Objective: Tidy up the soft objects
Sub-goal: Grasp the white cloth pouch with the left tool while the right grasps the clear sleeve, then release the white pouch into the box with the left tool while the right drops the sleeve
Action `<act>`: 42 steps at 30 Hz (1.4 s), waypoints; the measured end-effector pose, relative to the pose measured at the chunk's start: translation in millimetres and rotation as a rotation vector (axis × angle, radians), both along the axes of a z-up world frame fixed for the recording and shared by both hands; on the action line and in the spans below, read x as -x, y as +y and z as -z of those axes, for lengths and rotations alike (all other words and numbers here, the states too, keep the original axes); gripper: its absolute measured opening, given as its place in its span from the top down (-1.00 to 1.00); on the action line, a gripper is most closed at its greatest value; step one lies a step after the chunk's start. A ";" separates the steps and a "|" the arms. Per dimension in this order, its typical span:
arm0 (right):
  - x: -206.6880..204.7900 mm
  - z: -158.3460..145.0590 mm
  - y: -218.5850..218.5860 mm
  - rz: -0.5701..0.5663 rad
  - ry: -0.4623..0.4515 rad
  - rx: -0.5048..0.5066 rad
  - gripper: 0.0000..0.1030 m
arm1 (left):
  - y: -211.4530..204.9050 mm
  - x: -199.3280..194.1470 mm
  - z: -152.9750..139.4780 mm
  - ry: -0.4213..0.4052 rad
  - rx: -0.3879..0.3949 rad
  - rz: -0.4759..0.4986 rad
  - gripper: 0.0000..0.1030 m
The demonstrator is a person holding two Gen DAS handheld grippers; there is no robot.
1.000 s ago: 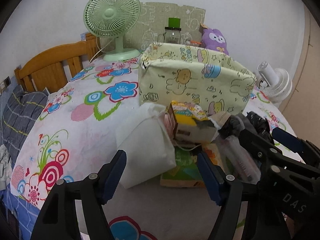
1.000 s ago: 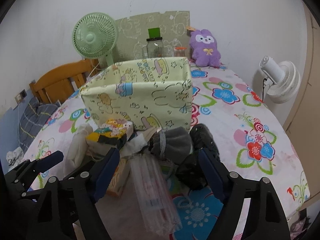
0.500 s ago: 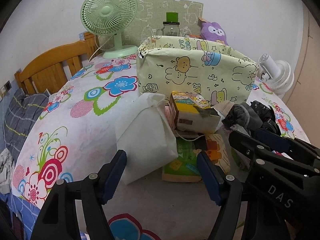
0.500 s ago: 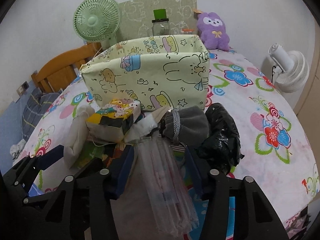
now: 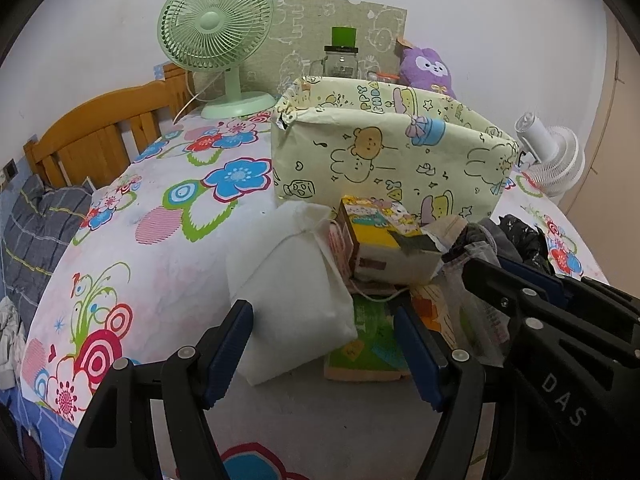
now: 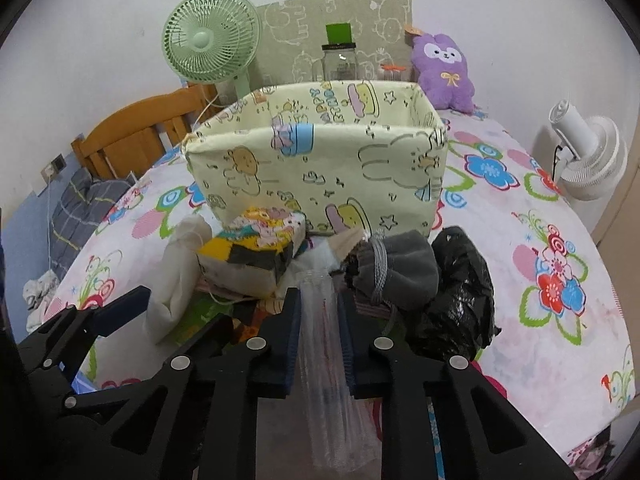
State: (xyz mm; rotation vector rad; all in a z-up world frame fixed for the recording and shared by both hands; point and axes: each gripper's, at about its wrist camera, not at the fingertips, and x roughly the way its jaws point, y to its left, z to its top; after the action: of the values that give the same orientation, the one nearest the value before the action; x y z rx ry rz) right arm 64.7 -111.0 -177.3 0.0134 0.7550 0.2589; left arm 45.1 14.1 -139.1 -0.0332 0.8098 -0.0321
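right gripper [image 6: 319, 334] pinches crinkly clear plastic packet [image 6: 324, 344].

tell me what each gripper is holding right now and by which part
The right gripper is shut on the clear plastic packet, pinching it near its upper end. The left gripper is open, holding nothing.
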 end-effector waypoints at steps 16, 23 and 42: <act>-12.5 -6.6 11.1 0.016 0.017 0.011 0.59 | 12.3 -9.0 -8.5 -0.002 0.048 0.006 0.40; -14.6 -20.3 9.1 0.019 0.006 -0.008 0.59 | 6.5 -11.1 -24.2 -0.024 0.033 0.005 0.55; -10.6 -78.6 -2.6 0.002 -0.079 -0.070 0.59 | -18.9 -14.0 -82.6 -0.106 0.019 0.046 0.56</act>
State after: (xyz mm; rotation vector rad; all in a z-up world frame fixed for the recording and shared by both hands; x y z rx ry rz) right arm 75.3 -113.7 -98.7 0.0704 0.6668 0.2820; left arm 59.1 -4.8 -56.5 -0.0308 0.7040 -0.0844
